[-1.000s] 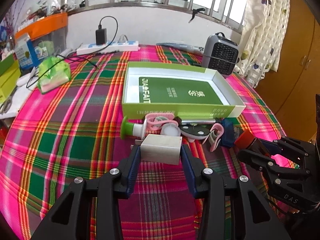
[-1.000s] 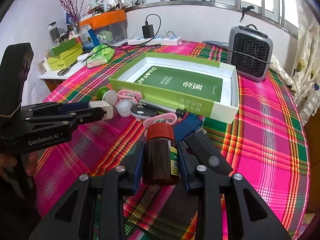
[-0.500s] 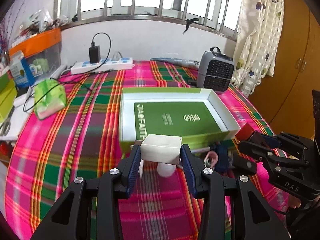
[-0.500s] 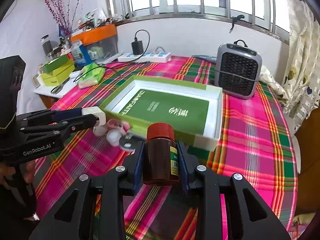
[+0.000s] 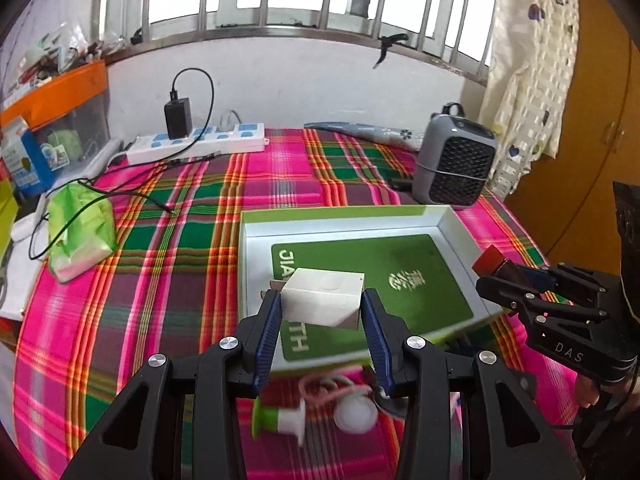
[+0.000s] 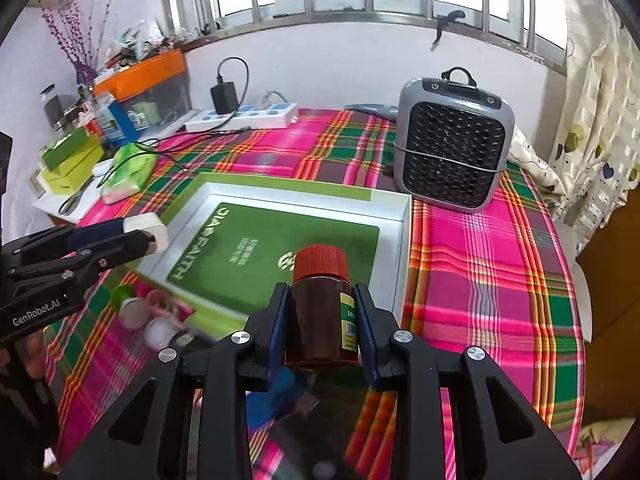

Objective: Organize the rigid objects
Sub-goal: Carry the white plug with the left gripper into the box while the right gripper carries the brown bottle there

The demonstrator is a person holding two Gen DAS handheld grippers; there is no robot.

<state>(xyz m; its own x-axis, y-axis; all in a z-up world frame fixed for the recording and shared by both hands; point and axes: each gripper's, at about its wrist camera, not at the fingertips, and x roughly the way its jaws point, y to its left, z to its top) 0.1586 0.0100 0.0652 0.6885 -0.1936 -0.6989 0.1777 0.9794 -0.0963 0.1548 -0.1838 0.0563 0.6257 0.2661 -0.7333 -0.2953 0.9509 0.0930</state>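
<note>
1. The left gripper (image 5: pixel 322 312) is clenched on a white plug adapter (image 5: pixel 324 298); its blue pads press on both sides of the block, and metal prongs show at its left edge.
2. The adapter hangs in the air above the near left part of the green box (image 5: pixel 344 214), not touching it.
3. The right gripper (image 6: pixel 322 330) is clenched on a brown bottle (image 6: pixel 316 320) with a red ribbed cap, held upright above the near edge of the same box.
4. The bottle carries a yellow label with a barcode and the digits "100"; the smaller print is too small to read.
5. The box is an open tray with white inner walls, lying on the plaid tablecloth (image 5: pixel 160 280). Its green floor shows "JIA FAITH" with a small emblem between the words, and Chinese characters that I cannot read.
6. In the right wrist view, the left gripper's body at 9 o'clock bears "GenRobot.AI". In the left wrist view, the right gripper's body at 3 o'clock bears "DAS".
7. Small objects lie on the cloth at 6 o'clock from the box: a green and white stopper (image 5: pixel 276 420), a white round cap (image 5: pixel 356 414) and a pink clip (image 5: pixel 328 386).
8. A grey heater (image 6: pixel 454 144) stands at 1 o'clock from the box, and a white power strip (image 5: pixel 196 145) with a black charger lies at 11 o'clock near the wall.
</note>
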